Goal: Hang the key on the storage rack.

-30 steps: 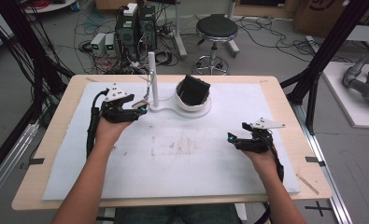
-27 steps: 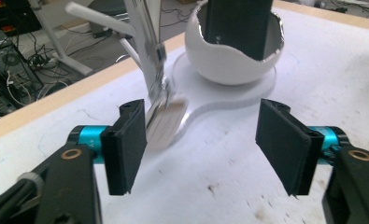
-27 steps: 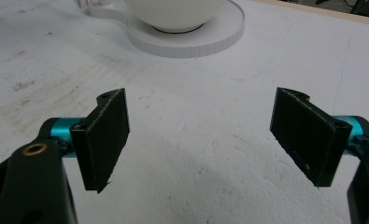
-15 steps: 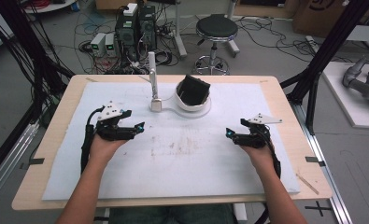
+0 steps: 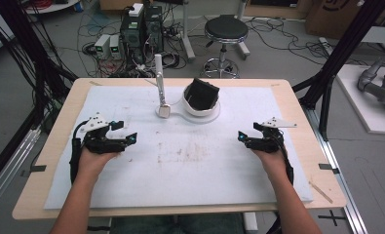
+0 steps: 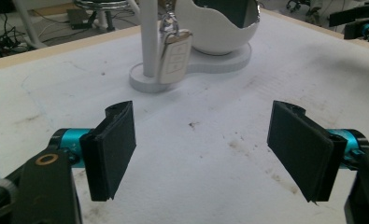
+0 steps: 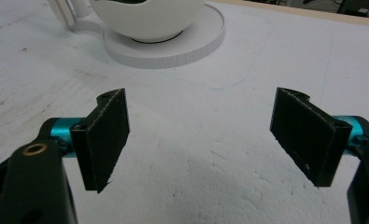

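Left gripper [image 5: 131,138] low over the left part of the white mat [image 5: 190,180], jaws wide apart after just opening further, nothing between them, only stained mat in the gap. Held from behind by the left hand [image 5: 93,161], pointing right and a little toward the far side. Same gripper [image 6: 201,149] in its own view: both black pads upright and well apart.

Key fob [image 5: 164,110] hanging from the white post [image 5: 158,78] on the far middle of the mat, well apart from the left gripper, beyond and to the right of it. In the left gripper view, key fob [image 6: 174,56] dangling on a short chain just in front of the post [image 6: 149,37], tilted slightly, lower end just above the round foot; touching or not, cannot tell.

White bowl [image 5: 201,105] just right of the post on the same white base, something dark inside it.

Right gripper [image 5: 240,138] on the right part of the mat, held by the right hand [image 5: 272,158], pointing left. Jaws wide here too, empty; in its own view right gripper [image 7: 198,144] facing bare mat, with the bowl [image 7: 147,18] on its round base beyond.

Wooden table [image 5: 53,146] under the mat; stool [image 5: 226,30] on the floor past the far edge.
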A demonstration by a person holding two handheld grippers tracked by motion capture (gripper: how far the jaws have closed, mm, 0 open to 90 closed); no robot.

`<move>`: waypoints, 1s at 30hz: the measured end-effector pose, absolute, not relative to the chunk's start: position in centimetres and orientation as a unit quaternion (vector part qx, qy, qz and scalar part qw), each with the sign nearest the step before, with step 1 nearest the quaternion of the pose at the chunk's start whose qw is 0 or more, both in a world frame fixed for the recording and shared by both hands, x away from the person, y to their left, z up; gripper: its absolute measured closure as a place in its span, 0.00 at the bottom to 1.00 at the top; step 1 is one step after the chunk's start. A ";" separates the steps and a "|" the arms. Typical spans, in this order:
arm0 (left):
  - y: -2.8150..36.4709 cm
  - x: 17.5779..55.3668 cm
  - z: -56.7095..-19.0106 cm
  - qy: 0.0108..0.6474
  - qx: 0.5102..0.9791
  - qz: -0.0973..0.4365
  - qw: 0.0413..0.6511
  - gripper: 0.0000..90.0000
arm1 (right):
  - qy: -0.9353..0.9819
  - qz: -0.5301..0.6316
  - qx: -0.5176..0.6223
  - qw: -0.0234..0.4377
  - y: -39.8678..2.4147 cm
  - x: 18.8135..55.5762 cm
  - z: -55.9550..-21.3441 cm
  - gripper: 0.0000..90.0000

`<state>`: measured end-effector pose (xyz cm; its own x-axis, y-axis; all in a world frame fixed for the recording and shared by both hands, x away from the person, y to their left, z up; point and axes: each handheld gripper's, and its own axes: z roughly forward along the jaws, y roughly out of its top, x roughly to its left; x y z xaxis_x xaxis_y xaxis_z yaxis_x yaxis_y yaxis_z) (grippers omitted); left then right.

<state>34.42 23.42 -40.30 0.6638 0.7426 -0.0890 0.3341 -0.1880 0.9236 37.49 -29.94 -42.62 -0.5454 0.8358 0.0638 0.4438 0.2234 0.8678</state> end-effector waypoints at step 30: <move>23.2 34.9 -41.7 0.376 0.759 0.182 0.500 0.26 | 0.763 0.443 0.418 0.215 -29.4 37.4 -42.7 0.22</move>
<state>34.86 23.21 -41.72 0.6515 0.7522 -0.0988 0.3883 -0.2187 0.8952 37.35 -29.36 -42.70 -0.5586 0.8284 0.0415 0.4468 0.2584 0.8565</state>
